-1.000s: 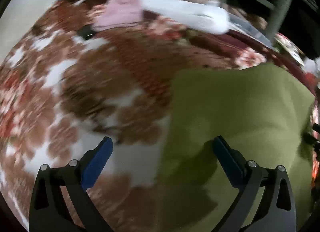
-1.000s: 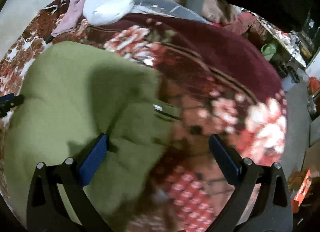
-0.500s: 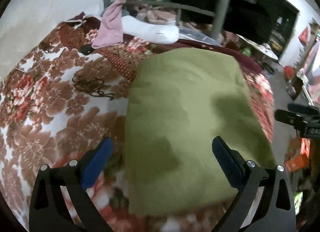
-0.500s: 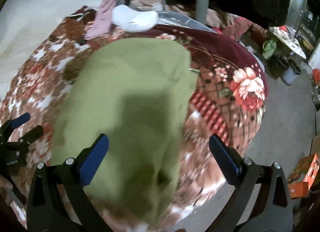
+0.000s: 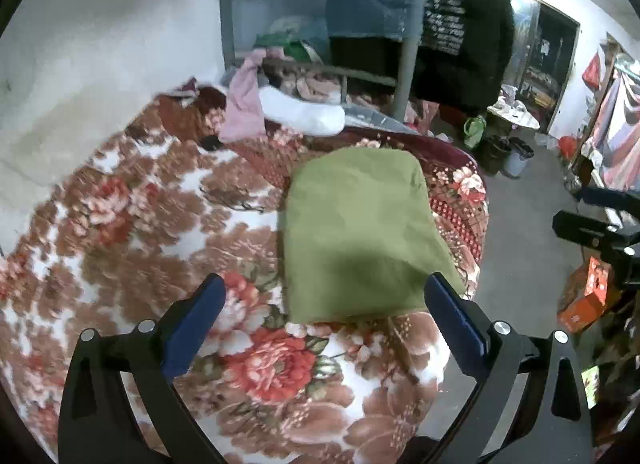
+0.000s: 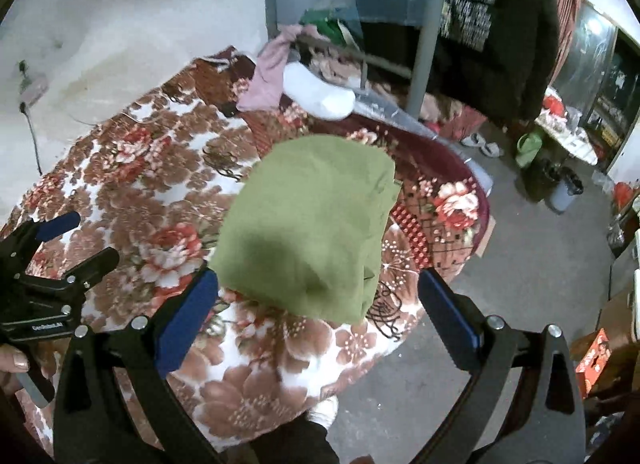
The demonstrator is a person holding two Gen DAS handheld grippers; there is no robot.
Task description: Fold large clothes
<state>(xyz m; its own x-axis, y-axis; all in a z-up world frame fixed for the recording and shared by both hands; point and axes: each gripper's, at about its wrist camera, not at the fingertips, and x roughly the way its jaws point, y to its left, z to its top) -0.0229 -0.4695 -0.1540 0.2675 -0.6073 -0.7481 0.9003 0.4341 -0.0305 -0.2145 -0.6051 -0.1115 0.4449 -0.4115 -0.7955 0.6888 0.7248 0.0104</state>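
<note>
A folded olive-green garment (image 5: 360, 232) (image 6: 312, 224) lies flat as a rectangle on the floral blanket (image 5: 140, 224) (image 6: 132, 168) of the bed, near its right edge. My left gripper (image 5: 324, 300) is open, held above and short of the garment's near edge, with nothing between its blue pads. My right gripper (image 6: 318, 292) is also open and empty, raised over the garment's near end. The left gripper (image 6: 60, 248) shows at the left edge of the right wrist view, and the right gripper (image 5: 600, 224) shows at the right edge of the left wrist view.
A pink cloth (image 5: 244, 112) and a white pillow (image 5: 304, 112) lie at the bed's far end by a grey post (image 5: 404, 76). A dark jacket (image 5: 464, 24) hangs behind. Bare concrete floor (image 6: 520, 264) lies right of the bed, with an orange box (image 6: 592, 360) and buckets.
Both grippers have pulled back and up from the garment, which now lies folded and whole in view. Both stayed open.
</note>
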